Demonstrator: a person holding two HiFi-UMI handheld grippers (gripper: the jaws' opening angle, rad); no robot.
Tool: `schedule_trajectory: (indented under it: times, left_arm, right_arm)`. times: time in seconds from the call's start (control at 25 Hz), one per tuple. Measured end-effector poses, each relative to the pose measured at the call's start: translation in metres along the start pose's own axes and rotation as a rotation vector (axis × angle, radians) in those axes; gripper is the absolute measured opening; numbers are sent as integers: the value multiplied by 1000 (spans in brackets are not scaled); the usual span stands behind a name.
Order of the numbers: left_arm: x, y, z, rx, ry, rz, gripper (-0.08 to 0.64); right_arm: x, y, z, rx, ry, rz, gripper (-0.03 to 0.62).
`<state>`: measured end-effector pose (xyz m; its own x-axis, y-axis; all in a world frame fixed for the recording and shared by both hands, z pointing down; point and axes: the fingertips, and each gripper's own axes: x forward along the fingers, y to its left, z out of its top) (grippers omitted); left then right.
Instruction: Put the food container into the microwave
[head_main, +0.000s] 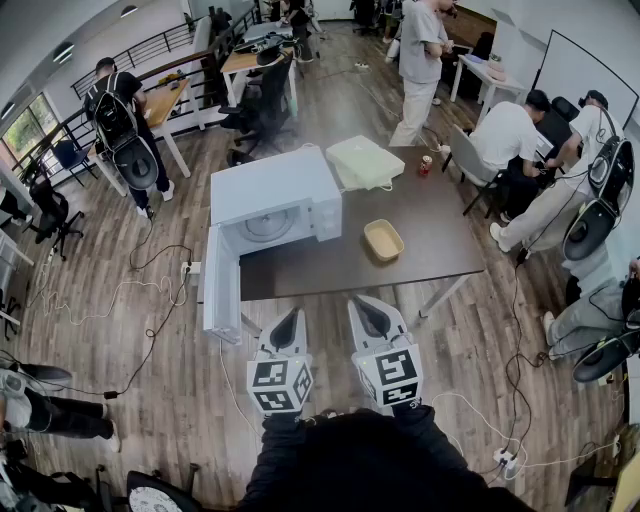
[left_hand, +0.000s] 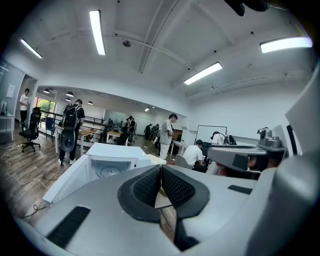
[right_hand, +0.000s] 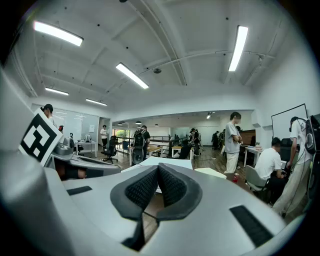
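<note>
A tan, empty food container (head_main: 384, 240) sits on the dark table (head_main: 430, 215), right of the white microwave (head_main: 272, 186). The microwave's door (head_main: 221, 285) hangs open toward me, and its turntable (head_main: 266, 226) shows inside. In the left gripper view the open microwave (left_hand: 107, 165) is ahead on the left. Both grippers hang before the table's near edge, away from the container. My left gripper (head_main: 286, 327) (left_hand: 161, 172) is shut with nothing in it. My right gripper (head_main: 373, 317) (right_hand: 157, 172) is shut and empty too.
A pale green bag (head_main: 364, 161) and a small red can (head_main: 426, 164) lie at the table's far side. Cables (head_main: 150, 300) trail over the wood floor on the left. Several people (head_main: 420, 60) stand or sit around, with chairs (head_main: 470, 160) at the right.
</note>
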<state>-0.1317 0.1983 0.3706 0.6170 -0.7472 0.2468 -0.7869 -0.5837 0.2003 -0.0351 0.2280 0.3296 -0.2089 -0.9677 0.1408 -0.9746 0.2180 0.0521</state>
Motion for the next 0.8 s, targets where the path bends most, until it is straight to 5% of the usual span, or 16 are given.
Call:
schedule_trajectory:
  times: [0.8]
  left_arm:
    - [-1, 37, -51, -26, 123, -47, 34]
  right_arm:
    - [26, 31, -56, 57, 159, -21, 23]
